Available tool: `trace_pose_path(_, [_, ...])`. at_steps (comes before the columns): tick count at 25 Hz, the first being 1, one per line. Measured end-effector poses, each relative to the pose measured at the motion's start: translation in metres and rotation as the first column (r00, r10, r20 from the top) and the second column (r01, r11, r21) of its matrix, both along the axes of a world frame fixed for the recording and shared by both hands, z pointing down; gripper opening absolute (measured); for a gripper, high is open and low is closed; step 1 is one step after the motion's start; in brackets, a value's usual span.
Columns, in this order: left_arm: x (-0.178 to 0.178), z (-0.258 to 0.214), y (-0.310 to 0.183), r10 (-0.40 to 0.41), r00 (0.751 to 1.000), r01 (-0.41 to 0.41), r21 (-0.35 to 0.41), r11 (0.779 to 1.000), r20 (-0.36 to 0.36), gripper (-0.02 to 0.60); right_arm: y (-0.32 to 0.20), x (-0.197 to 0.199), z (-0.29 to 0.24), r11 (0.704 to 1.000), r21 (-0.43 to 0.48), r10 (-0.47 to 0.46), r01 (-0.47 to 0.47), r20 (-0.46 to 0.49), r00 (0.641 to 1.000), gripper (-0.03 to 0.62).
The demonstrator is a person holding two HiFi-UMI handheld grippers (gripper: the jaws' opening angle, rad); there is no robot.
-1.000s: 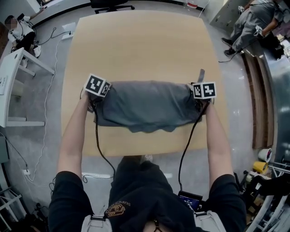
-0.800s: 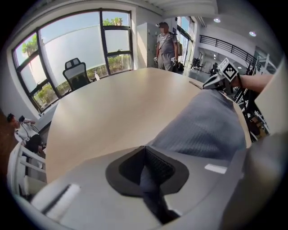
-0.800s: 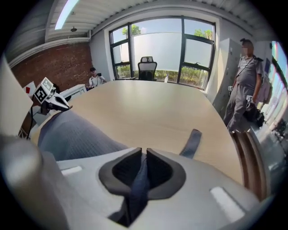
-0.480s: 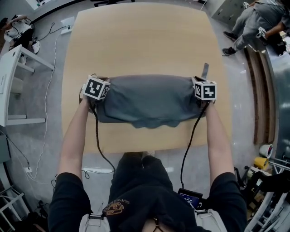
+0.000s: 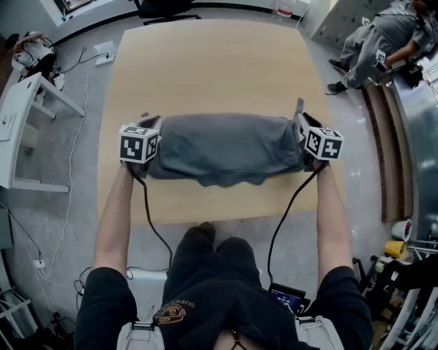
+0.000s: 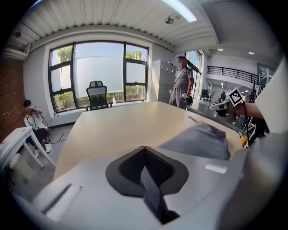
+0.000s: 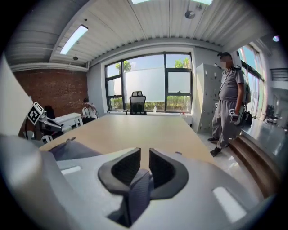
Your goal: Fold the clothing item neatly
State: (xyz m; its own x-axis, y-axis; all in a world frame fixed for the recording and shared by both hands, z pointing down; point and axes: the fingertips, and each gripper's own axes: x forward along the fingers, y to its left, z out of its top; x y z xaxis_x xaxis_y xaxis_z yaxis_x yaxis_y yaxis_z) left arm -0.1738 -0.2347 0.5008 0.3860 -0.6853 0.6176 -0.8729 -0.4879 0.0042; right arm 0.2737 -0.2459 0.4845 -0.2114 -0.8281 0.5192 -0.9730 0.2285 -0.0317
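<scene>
A grey garment (image 5: pixel 226 147), folded into a long band, lies across the tan table (image 5: pixel 212 68) with its ends lifted. At the band's left end my left gripper (image 5: pixel 151 123) is shut, and a strip of grey cloth (image 6: pixel 153 193) is pinched between its closed jaws (image 6: pixel 144 149). The right gripper (image 5: pixel 301 122) holds the right end. Its jaws (image 7: pixel 145 155) closed and have just been opening a little, leaving a narrow slit at the tips. Cloth (image 7: pixel 137 191) is still clamped low between them. More of the garment (image 6: pixel 198 141) shows to the right in the left gripper view.
The table's near edge (image 5: pixel 212 217) runs just below the garment. An office chair (image 5: pixel 168 8) stands at the far end. A person (image 5: pixel 383 37) stands at the upper right. On the left are a white side table (image 5: pixel 27 123) and a seated person (image 5: pixel 31 51). Cables hang from both grippers.
Both grippers have risen and tilted, taking the garment's two ends up with them. The band now hangs tauter between them and sits slightly farther up the table.
</scene>
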Motion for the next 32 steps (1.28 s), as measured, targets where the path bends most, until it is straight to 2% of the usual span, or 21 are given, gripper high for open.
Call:
trace_pose_path(3, [0.022,-0.034,0.030,0.002,0.998,0.003,0.093,0.996,-0.057,0.008,0.024,-0.014,-0.035,0.996,0.092,-0.015,0.009,0.067,0.998,0.033])
trace_pose_path(5, [0.039,-0.055,0.054,0.003,0.996,0.010,0.139,0.990,-0.091,0.008,0.048,-0.030,-0.056,0.989,0.145,-0.046,0.029,0.117,0.992,0.003])
trace_pose_path(7, [0.053,-0.074,0.081,0.007,0.992,0.016,0.175,0.984,-0.127,0.008,0.077,-0.049,-0.071,0.982,0.181,-0.081,0.052,0.155,0.985,0.003])
trace_pose_path(12, [0.096,-0.108,0.153,0.032,0.986,0.010,0.248,0.969,-0.165,0.008,0.152,-0.093,-0.093,0.962,0.233,-0.184,0.143,0.164,0.969,0.002])
trace_pose_path(18, [0.147,-0.128,0.245,0.060,0.977,0.002,0.291,0.957,-0.204,0.008,0.243,-0.127,-0.112,0.935,0.271,-0.278,0.230,0.155,0.948,0.002])
trace_pose_path(25, [0.163,-0.153,0.319,0.059,0.972,0.019,0.327,0.945,-0.227,0.008,0.322,-0.152,-0.133,0.907,0.310,-0.356,0.285,0.202,0.912,0.002])
trace_pose_path(32, [0.174,-0.173,0.354,0.086,0.969,0.002,0.356,0.934,-0.232,0.008,0.364,-0.163,-0.166,0.869,0.386,-0.402,0.311,0.184,0.897,0.002])
